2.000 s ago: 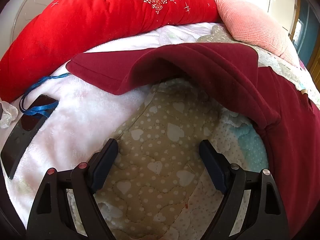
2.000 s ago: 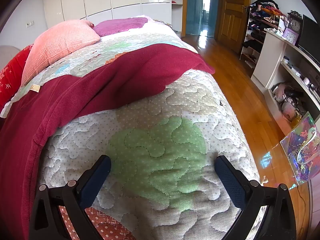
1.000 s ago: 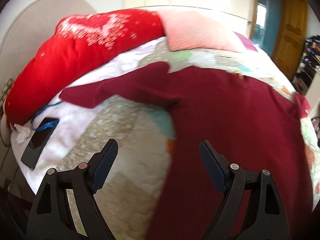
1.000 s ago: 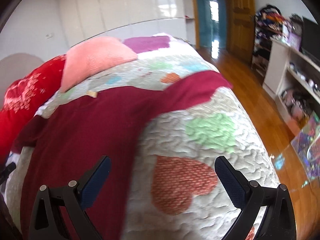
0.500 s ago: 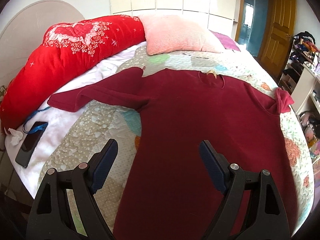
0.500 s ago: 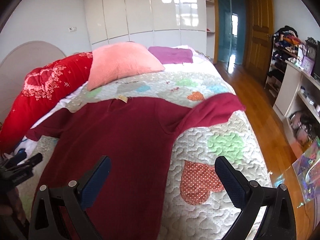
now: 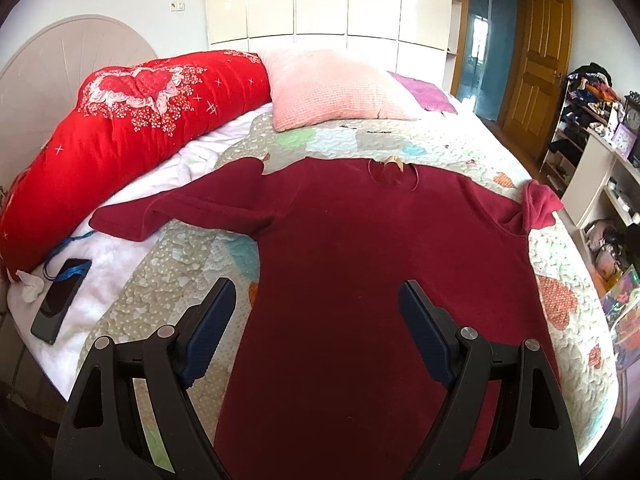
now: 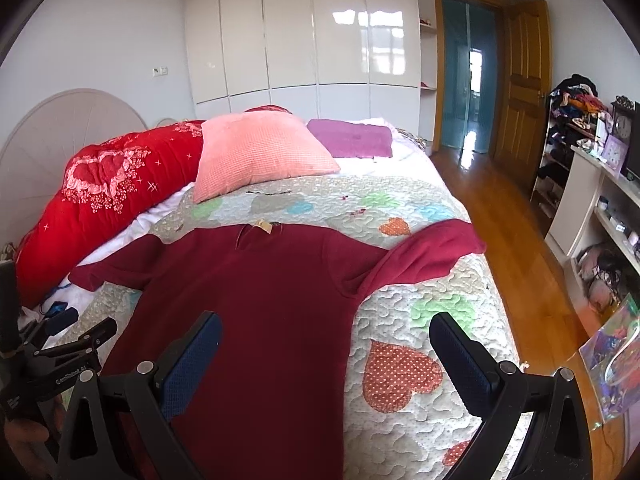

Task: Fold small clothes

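Note:
A dark red long-sleeved sweater [image 7: 360,260] lies flat, front up, on the quilted bedspread [image 7: 180,280], neck toward the pillows. Its left sleeve [image 7: 160,212] stretches out to the side. The right sleeve [image 8: 432,248] reaches the bed's edge with its cuff bunched. My left gripper [image 7: 314,292] hovers open above the sweater's lower body, holding nothing. My right gripper [image 8: 324,320] is open too, over the sweater's right side and the quilt [image 8: 440,312], nothing between its fingers. The left gripper [image 8: 60,328] also shows at the left edge of the right wrist view.
A red bolster [image 7: 132,120], a pink pillow [image 7: 332,88] and a purple cushion [image 8: 352,138] line the head of the bed. A phone with a blue lanyard [image 7: 60,300] lies at the bed's left edge. Wooden floor [image 8: 520,260], shelves [image 8: 600,208] and a shiny bag [image 8: 612,364] are on the right.
Both grippers have drawn back and risen from close over the sleeves, so the whole sweater now shows. Both stayed open and the sweater has not moved.

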Action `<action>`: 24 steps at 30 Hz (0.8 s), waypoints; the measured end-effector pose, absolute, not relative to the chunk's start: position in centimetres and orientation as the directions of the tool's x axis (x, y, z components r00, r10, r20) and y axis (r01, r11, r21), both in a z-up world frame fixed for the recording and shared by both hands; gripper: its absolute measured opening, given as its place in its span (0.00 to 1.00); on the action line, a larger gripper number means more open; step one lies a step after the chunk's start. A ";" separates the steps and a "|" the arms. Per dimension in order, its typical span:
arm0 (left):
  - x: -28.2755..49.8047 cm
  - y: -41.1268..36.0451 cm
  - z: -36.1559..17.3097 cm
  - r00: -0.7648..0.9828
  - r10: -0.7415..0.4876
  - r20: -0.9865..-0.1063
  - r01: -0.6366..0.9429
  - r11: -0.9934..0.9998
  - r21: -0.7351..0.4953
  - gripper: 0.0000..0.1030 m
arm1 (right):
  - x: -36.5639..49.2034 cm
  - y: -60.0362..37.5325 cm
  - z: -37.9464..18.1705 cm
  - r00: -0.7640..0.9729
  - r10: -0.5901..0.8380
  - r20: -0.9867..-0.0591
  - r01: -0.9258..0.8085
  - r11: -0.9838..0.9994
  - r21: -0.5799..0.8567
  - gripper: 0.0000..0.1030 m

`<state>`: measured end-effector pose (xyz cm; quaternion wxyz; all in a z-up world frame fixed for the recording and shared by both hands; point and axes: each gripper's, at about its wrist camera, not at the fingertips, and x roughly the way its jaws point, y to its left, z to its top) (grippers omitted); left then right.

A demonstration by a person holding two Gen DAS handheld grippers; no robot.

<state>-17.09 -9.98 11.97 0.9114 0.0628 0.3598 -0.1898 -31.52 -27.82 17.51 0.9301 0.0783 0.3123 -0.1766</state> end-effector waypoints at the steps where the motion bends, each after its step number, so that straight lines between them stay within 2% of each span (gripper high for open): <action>1: -17.1 -10.0 12.1 0.670 -0.304 -0.678 0.391 0.920 -0.026 0.81 | -31.4 -27.7 17.5 0.742 -0.282 -0.608 0.377 0.926 0.031 1.00; 24: -15.8 -9.7 11.4 0.662 -0.309 -0.683 0.377 0.925 -0.054 0.81 | -28.7 -26.3 16.0 0.730 -0.268 -0.628 0.358 0.934 0.017 1.00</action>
